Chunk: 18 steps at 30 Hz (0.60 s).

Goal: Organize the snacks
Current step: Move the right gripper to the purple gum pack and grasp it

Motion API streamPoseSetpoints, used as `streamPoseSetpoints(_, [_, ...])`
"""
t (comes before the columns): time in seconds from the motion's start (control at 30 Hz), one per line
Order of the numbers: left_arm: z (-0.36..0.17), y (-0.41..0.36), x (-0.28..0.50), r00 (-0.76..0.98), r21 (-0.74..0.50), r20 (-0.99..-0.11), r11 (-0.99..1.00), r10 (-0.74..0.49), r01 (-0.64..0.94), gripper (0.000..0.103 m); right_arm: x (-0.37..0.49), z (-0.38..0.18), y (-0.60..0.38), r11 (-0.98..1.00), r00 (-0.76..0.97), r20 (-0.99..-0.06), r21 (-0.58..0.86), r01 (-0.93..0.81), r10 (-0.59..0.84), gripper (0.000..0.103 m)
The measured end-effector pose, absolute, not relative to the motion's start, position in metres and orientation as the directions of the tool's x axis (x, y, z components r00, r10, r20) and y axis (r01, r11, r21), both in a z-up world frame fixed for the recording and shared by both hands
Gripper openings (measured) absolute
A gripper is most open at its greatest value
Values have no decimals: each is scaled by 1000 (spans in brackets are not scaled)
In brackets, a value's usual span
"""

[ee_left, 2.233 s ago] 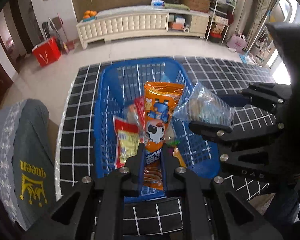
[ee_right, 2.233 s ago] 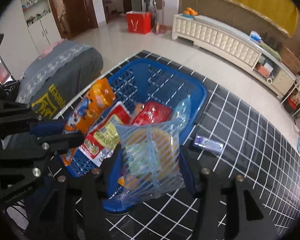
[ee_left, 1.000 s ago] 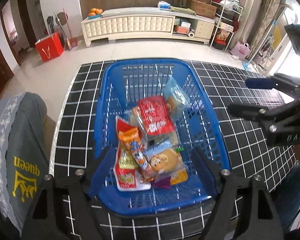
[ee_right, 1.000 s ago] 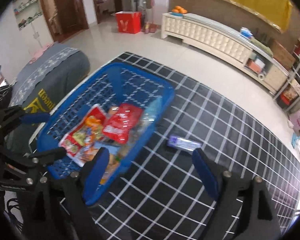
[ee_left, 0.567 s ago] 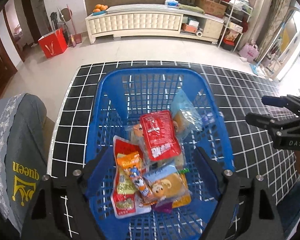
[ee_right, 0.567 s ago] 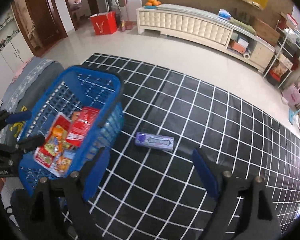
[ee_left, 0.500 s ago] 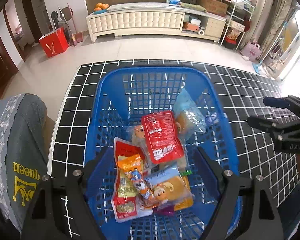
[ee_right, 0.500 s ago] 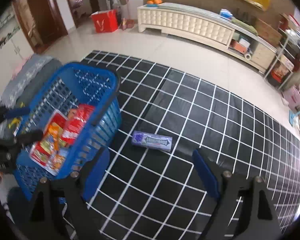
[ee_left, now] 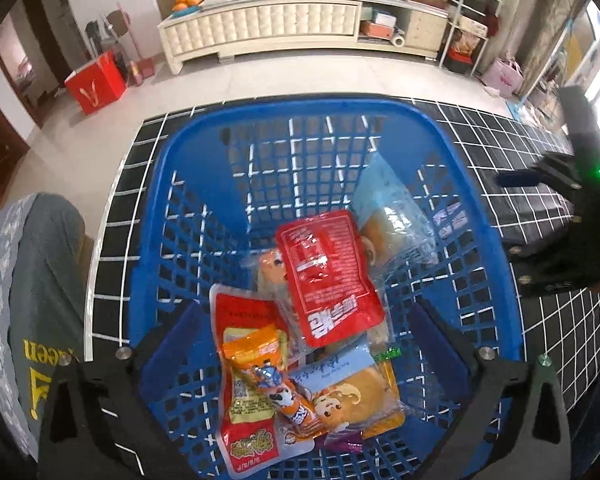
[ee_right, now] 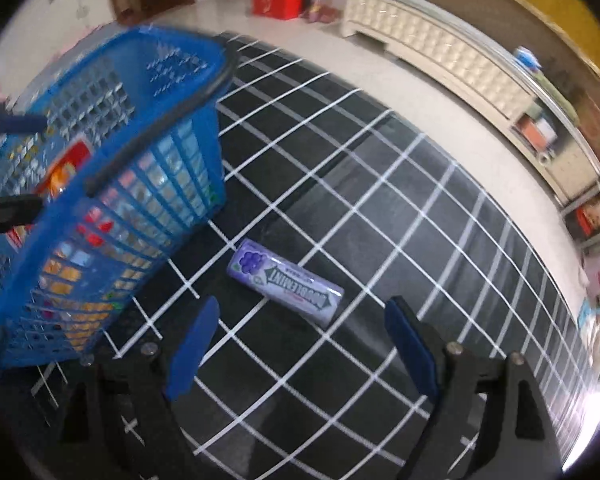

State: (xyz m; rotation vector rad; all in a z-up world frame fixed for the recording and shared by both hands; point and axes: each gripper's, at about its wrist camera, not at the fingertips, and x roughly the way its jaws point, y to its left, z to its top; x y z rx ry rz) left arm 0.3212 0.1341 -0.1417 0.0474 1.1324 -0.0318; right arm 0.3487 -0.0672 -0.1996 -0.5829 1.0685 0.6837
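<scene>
The purple gum pack (ee_right: 286, 282) on the surface looks light, stiff and slick; the right gripper (ee_right: 300, 350), fingers apart, should pinch its long sides. Left gripper (ee_left: 300, 340) gapes over the basket (ee_left: 172, 184).

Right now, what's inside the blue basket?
The blue basket holds a red pouch on top, a clear-wrapped bun, an orange sausage pack, a red-and-yellow packet and a cartoon-print cake bag. Whatever lies under them is covered.
</scene>
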Motion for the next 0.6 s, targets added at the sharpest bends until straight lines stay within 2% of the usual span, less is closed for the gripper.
streamPoseSetpoints(0.13, [-147, 128, 327, 392, 52, -920, 997, 27, 54, 103, 352, -217, -55, 573, 304, -930, -137, -808, 206, 88])
streamPoseSetpoints(0.37, [-160, 119, 338, 373, 124, -924, 989, 86, 80, 103, 360, -238, -41, 492, 239, -945, -103, -865, 224, 87])
streamPoseSetpoints(0.43, [-166, 115, 340, 361, 128, -928, 988, 87, 92, 103, 360, -243, -40, 472, 217, -948, -86, -877, 232, 77])
streamPoseSetpoints(0.5, [-169, 111, 341, 354, 153, -929, 984, 109, 97, 103, 359, -248, -40, 463, 199, -952, -72, -884, 233, 58])
streamPoseSetpoints(0.6, [-165, 110, 341, 377, 157, -919, 984, 112, 91, 103, 352, -247, -44, 451, 176, -948, -39, -891, 266, 44])
